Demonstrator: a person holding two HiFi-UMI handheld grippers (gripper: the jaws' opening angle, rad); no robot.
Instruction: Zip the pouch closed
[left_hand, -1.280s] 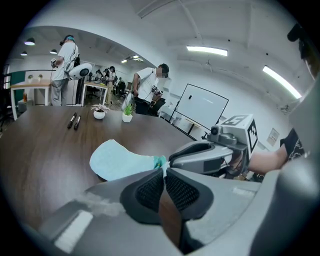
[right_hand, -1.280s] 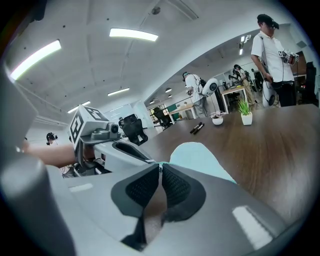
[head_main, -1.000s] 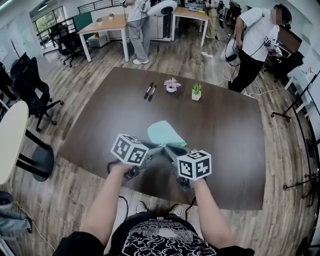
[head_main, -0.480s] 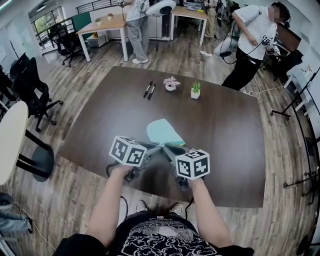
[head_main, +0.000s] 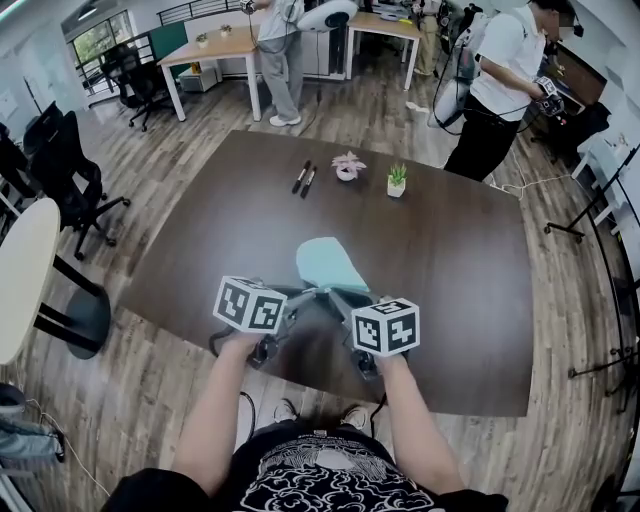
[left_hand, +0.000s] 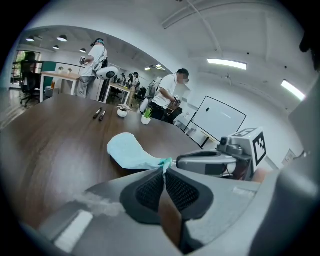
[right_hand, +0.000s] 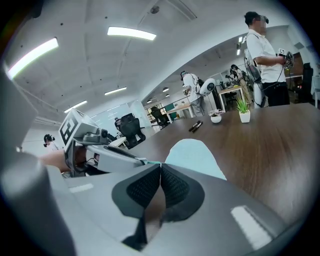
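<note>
Rolled slightly, left claw (left_hand: 164, 172) stays clamped on one end of teal pouch (left_hand: 127, 150), right claw (right_hand: 160, 167) clamped beside it.

Pale mint fabric pouch (head_main: 328, 262), limp and flat, rounded far end lying on the dark brown desk (head_main: 200, 230), narrow near end raised slightly, pinched by left claw (left_hand: 164, 172) and right claw (right_hand: 160, 167), tips almost meeting.
</note>
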